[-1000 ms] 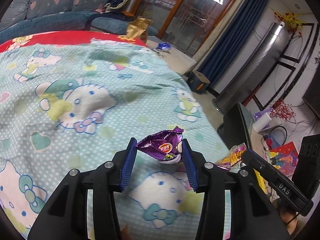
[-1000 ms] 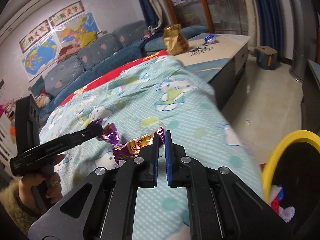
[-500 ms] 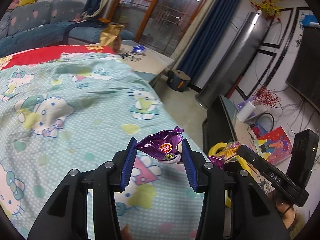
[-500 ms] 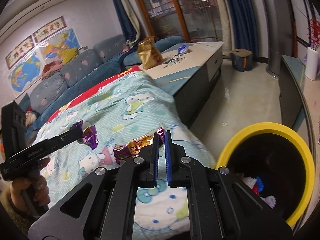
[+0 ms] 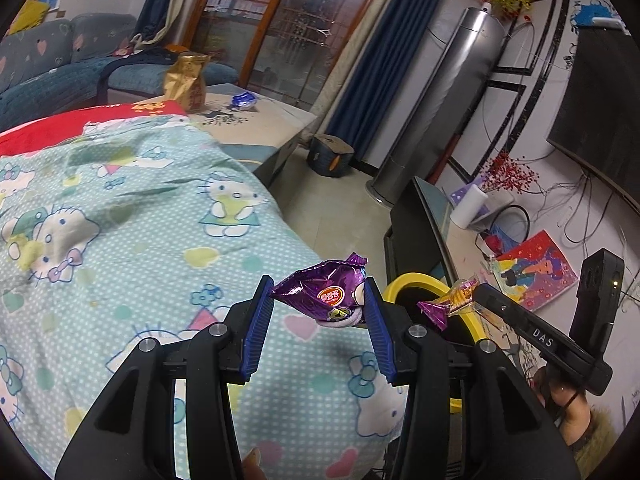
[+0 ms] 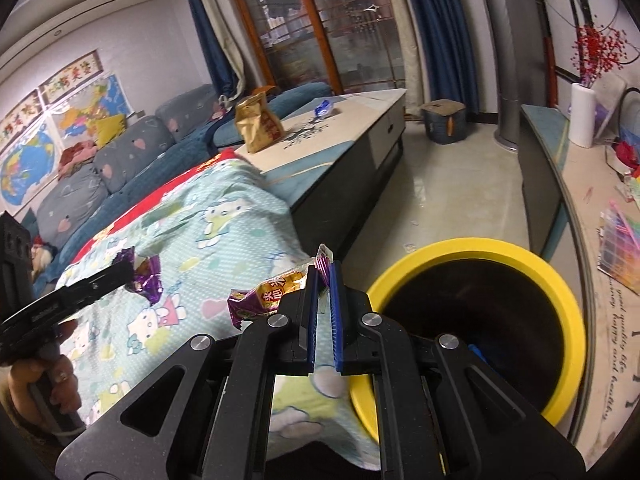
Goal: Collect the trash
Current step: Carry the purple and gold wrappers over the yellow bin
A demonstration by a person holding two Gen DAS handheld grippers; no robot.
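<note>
My left gripper (image 5: 318, 296) is shut on a purple snack packet (image 5: 324, 294), held over the edge of the Hello Kitty blanket (image 5: 120, 240). My right gripper (image 6: 324, 276) is shut on an orange and purple wrapper (image 6: 272, 290), just left of the yellow-rimmed trash bin (image 6: 560, 288). The right gripper and its wrapper (image 5: 452, 300) also show in the left wrist view, above the bin's rim (image 5: 416, 280). The left gripper with its purple packet (image 6: 146, 276) shows at the left of the right wrist view.
A low table (image 6: 360, 116) holds a gold bag (image 6: 258, 122) and a blue wrapper (image 6: 325, 107). A dark TV cabinet (image 6: 548, 168) stands right of the bin with a paper roll (image 6: 582, 116). A sofa (image 6: 120, 152) lies behind the blanket.
Both grippers have moved right, off the middle of the blanket towards the bin, each still holding its wrapper. The bin now fills more of the right wrist view.
</note>
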